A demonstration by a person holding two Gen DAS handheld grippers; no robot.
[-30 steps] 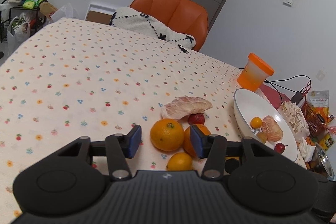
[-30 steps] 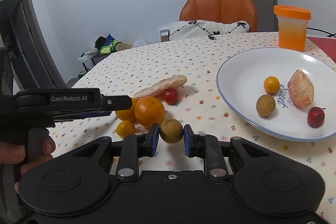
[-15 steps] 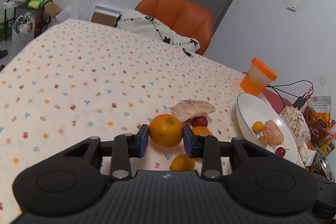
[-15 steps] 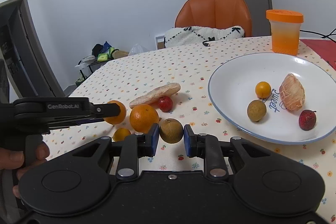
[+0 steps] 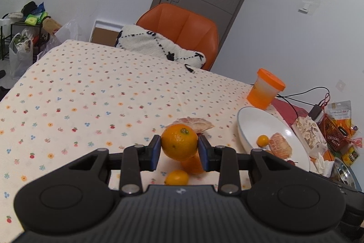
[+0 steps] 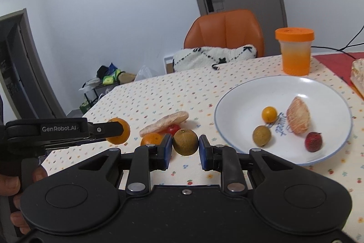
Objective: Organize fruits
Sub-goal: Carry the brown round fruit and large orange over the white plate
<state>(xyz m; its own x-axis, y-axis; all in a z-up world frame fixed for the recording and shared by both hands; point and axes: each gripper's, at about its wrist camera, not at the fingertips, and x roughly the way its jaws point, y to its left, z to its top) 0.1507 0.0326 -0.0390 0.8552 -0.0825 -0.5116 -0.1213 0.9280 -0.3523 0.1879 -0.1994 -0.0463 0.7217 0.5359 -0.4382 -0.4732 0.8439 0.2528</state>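
Observation:
My left gripper is shut on an orange and holds it above the tablecloth; in the right wrist view that orange hangs at the left gripper's tip. Below it lie a second orange, a small kumquat and a pomelo segment. My right gripper is shut on a brown round fruit, lifted left of the white plate. The plate holds a kumquat, a brown fruit, a peeled pomelo piece and a red fruit.
An orange-lidded jar stands behind the plate. A red fruit sits by the pomelo segment. An orange chair with a white cushion is at the far edge. Snack packets and cables crowd the right side.
The left gripper closed on the orange and lifted it off the table. The right gripper rose with the brown fruit and moved toward the plate.

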